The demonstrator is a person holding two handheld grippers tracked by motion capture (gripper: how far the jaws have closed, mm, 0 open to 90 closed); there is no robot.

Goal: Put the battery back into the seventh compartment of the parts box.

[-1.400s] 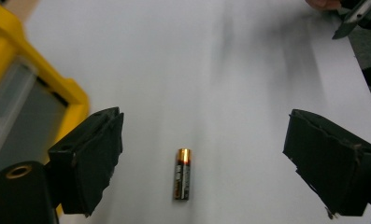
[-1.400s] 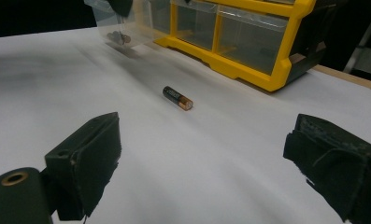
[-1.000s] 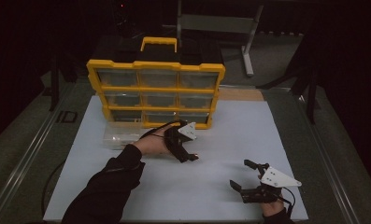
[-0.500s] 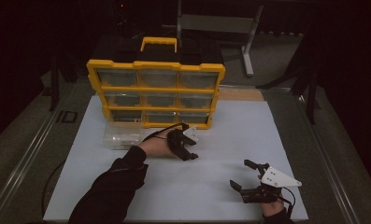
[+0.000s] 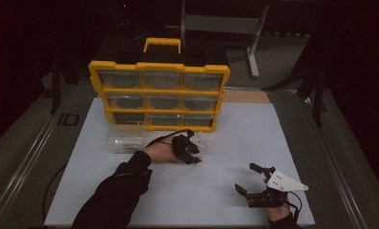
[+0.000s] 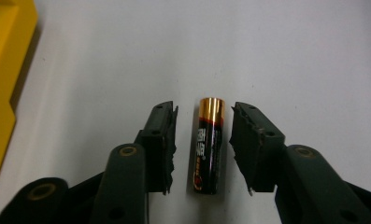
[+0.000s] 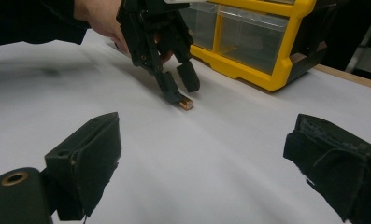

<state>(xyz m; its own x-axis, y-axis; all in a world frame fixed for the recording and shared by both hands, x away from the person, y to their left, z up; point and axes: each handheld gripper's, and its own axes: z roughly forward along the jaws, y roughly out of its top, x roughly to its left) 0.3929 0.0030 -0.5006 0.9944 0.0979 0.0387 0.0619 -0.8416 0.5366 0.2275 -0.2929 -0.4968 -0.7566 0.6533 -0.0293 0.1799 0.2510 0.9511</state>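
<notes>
The table (image 5: 130, 200), covered in white, takes up the lower two thirds of the high view. At its far edge, upper centre of that frame, stands a yellow parts organizer (image 5: 159, 95) with rows of clear compartments and a yellow handle on top; in the right gripper view its corner sits at the upper right, and in the left gripper view a yellow edge of it runs down the left border. Just left of and below the organizer in the high view lies a small clear plastic bin (image 5: 124, 138), flat on the table.

A dark-sleeved forearm comes in from the bottom left of the high view and ends at the left claw (image 5: 195, 157), near the frame's centre, just in front of the organizer. The right claw (image 5: 249, 180) rests at the lower right of that view, well apart from the left one, its jaws spread wide with nothing between them.

An AA battery (image 6: 208, 144), black with a copper-coloured band at its far end, lies flat on the table at the centre of the left gripper view. The left claw's jaws have just been closing and now stand on either side of the battery, with a narrow gap showing on each side, so the pads do not yet press on it.
</notes>
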